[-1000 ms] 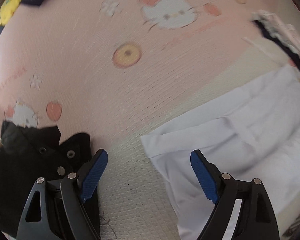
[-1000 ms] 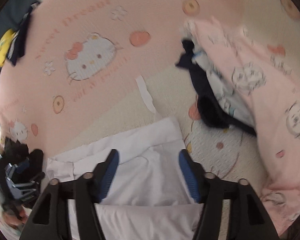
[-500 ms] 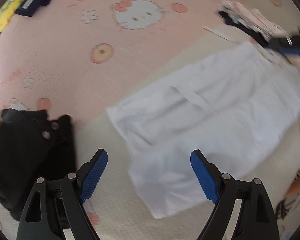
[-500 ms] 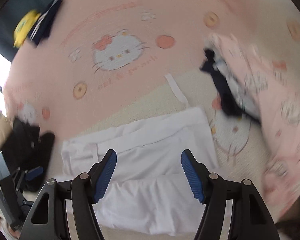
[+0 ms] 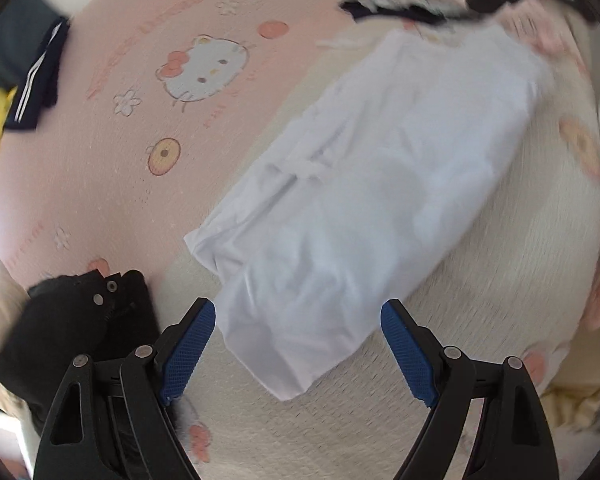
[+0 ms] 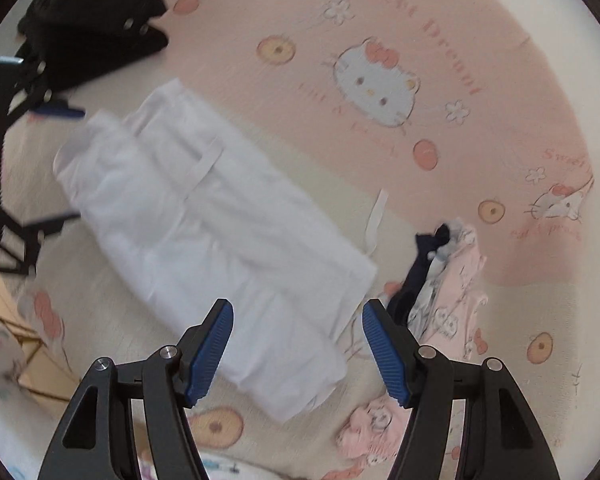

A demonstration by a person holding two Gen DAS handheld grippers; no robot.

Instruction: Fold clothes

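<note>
Both tools, left tool [image 5: 298, 346] and right tool [image 6: 298, 346], have pulled back wide and empty; white garment [image 5: 364, 200] lies folded lengthwise on the bed [image 5: 100, 184].

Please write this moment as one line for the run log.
task: fold clothes | left claw: open, empty | right claw: open, empty | white garment: flat on bedsheet, part folded | black garment: beside, untouched

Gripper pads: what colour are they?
Blue, ribbed pads, clearest in the right wrist view.
</note>
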